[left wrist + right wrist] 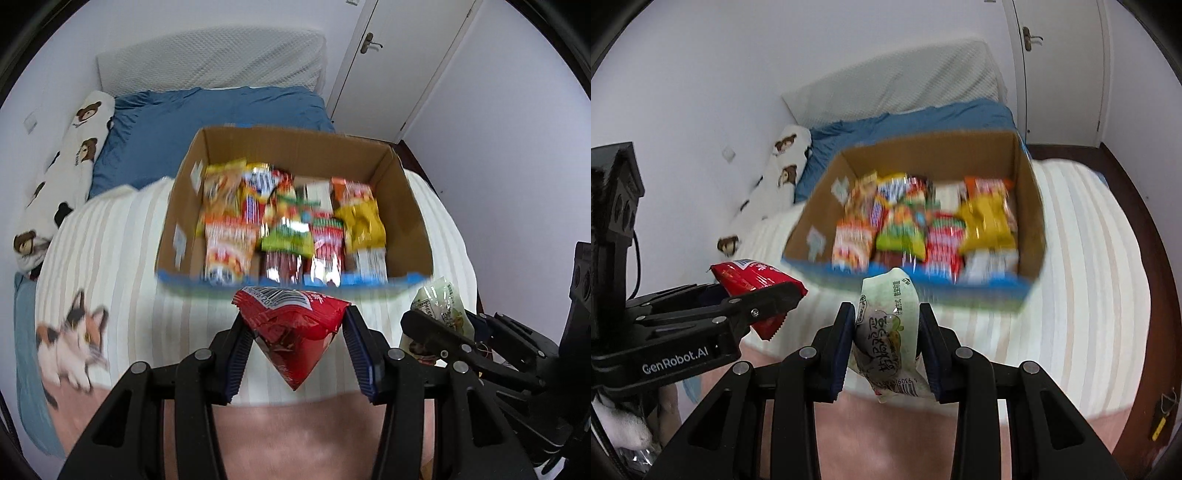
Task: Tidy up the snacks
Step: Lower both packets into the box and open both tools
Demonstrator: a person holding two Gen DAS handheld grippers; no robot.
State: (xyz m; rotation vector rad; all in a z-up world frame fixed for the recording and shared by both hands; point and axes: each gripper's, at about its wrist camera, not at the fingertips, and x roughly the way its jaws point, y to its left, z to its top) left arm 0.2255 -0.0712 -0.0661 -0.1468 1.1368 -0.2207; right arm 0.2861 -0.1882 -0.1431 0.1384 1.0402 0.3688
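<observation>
1. I see a bedroom with white walls, a white door (pixel 388 62), and a bed (pixel 110 236) with a striped cover. A blue blanket (pixel 221 118) lies at the far end, and a long teddy-bear pillow (pixel 70 162) lies along the wall.
2. A big cardboard box (pixel 410 221) sits on the bed. It is full of bright snack packs (pixel 291 225) lying side by side. They look blurry.
3. The left gripper (pixel 293 325) is up in the air, near the front of the box. Its two fingers are squeezed on a red snack bag (pixel 295 332).
4. The right gripper (pixel 886 328) is just beside it, also in front of the box. Its fingers are pinched on a pale green snack bag (pixel 886 332).
5. Both bags hang above the striped cover, outside the box.
</observation>
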